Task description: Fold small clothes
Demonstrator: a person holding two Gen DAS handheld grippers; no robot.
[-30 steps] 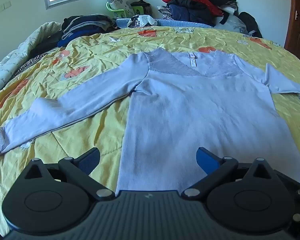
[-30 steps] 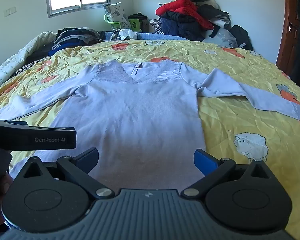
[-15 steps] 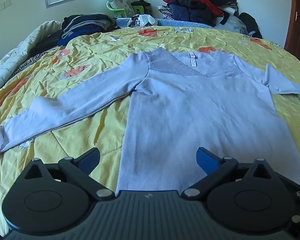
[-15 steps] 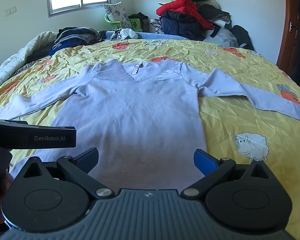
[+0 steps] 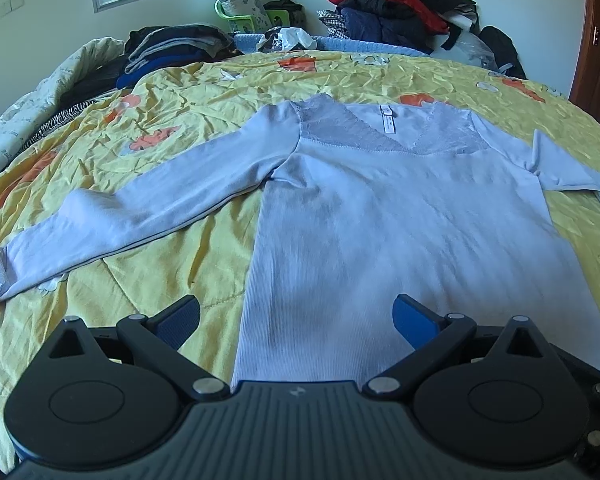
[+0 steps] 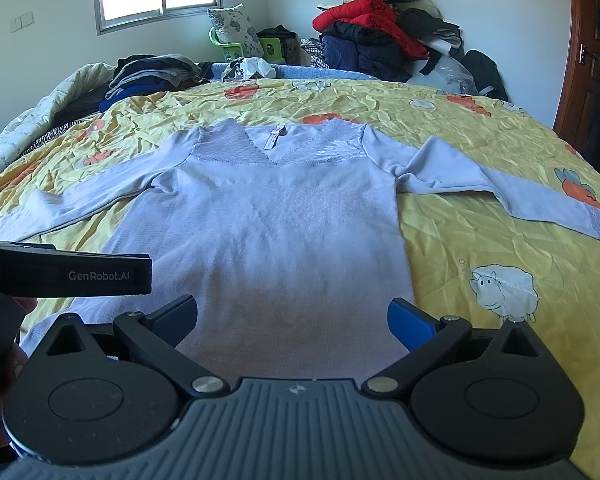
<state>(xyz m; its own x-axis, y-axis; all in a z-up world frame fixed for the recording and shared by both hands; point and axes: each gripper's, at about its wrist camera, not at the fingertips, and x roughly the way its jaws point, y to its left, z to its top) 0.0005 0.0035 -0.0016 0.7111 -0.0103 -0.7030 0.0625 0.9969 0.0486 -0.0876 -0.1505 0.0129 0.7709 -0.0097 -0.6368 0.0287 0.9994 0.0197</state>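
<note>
Lilac knit is lying spread flat on the bed: a long-sleeved top, front up, lace neckline at the far end and hem at the near edge. On the left, its left sleeve is stretching out and toward the near left corner over the yellow cartoon-print bedspread. Above the near left part of the hem, the left gripper is hovering with its blue-padded fingers spread wide, holding nothing. Further right, the right gripper is hanging over the middle of the hem, fingers equally wide and empty. On the right, the other sleeve is trailing toward the bed's right edge. Clothes are piling up against the far wall.
</note>
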